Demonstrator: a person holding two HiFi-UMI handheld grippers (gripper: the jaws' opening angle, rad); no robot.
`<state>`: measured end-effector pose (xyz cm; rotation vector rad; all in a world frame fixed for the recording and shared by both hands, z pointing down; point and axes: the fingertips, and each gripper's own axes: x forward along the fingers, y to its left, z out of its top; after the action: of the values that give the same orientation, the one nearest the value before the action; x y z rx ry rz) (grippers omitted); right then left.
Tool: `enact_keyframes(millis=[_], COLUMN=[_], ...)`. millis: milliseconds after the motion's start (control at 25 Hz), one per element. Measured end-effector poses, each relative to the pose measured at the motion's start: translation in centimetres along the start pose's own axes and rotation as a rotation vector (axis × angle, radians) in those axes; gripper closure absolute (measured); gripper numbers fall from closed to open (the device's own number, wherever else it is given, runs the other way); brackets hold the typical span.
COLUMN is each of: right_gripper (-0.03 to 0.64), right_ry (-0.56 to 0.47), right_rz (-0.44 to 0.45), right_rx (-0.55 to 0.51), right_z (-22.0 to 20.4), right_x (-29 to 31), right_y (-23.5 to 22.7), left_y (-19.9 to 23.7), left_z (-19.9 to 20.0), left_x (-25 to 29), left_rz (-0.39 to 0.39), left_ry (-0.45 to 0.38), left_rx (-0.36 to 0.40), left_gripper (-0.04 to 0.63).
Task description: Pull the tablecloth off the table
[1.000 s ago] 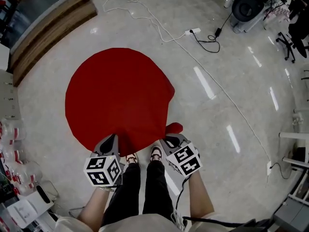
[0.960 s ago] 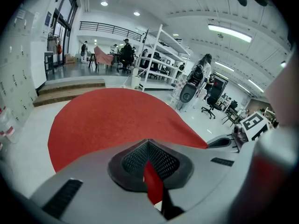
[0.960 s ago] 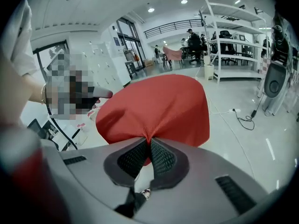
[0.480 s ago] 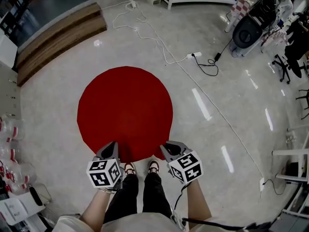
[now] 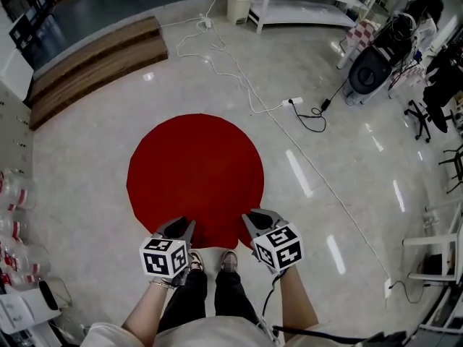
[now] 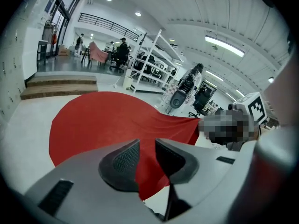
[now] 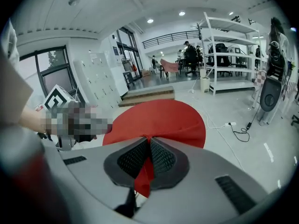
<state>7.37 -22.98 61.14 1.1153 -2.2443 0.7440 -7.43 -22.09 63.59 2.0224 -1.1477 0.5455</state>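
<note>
Red tablecloth [image 5: 195, 176], round, spread smooth over the desk and hiding it entirely (no leg or rim to be seen from above). Sits in the open middle of a pale, glossy floor [image 5: 347, 157], with its near edge just ahead of the person's shoes [image 5: 228, 260]. Beyond it, a white cable [image 5: 217, 56] winding across the floor to a power strip [image 5: 291, 102]. Wooden steps [image 5: 98, 56] at the upper left, white shelving [image 5: 311, 2] along the far side, ceiling lights mirrored as bright streaks in the floor. Far off past the steps, a seated figure [image 6: 122, 48] among more furniture, too small to make out further. Right hand-held gripper [image 7: 149, 143] clamped on the cloth's near edge, a narrow fold of red pinched between the ribbed pads and hanging below them. Left hand-held gripper [image 6: 146, 143] only just been opening: jaws a little apart, red cloth showing in the gap, pads not pressing on it. From the left gripper view, cloth's edge lifted in a taut ridge running across to the right one. Both held low in front of the body at the cloth's near rim, side by side but apart, pointed forward and down, marker cubes [image 5: 163, 257] turned toward the head camera. Bare forearms [image 5: 296, 302] reaching out on either side of dark trousers [image 5: 210, 295].
</note>
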Motion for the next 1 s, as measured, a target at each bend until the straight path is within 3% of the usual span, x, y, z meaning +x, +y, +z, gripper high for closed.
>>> enact_keyframes(millis=[40,160,360,480,600,680,760,880,1000], right_gripper=[0.589,0.589,0.589,0.589,0.589,0.589,0.589,0.589,0.589], right_ry=[-0.004,-0.016,-0.025,-0.038,-0.041,-0.046,-0.055,-0.072,-0.077], right_rz=[-0.002,-0.006,-0.009,-0.008,-0.004,0.003,0.008,0.016,0.024], right_rx=[0.005,0.009,0.001,0.015,0.005,-0.004,0.000,0.023,0.029], right_z=[0.4,1.8,3.6,4.7,5.6,6.2,6.6,7.1,7.5], right_x=[0.0,0.1,0.1,0.1,-0.1,-0.2,-0.2,-0.2,0.0], right_y=[0.0,0.1,0.5,0.7,0.9,1.1,1.1,0.8,1.0], left_y=[-0.2,-0.8,-0.9,-0.3,1.5,2.2,2.4,2.6,2.2], left_z=[0.0,-0.8,-3.4,-4.2,-3.6,-2.7,-1.9,-1.1,-1.0], left_x=[0.1,0.3,0.9,2.0,3.6,4.5,5.4,6.6,7.1], left_rz=[-0.018,-0.074,-0.122,-0.093,0.037,0.082,0.080,0.021,-0.044], left_ry=[0.005,0.044,0.117,0.142,0.150,0.160,0.181,0.202,0.233], left_rx=[0.010,0.063,0.194,0.263,0.332,0.382,0.407,0.359,0.323], left_gripper=[0.457,0.368,0.302,0.296,0.298,0.298,0.299,0.310,0.378])
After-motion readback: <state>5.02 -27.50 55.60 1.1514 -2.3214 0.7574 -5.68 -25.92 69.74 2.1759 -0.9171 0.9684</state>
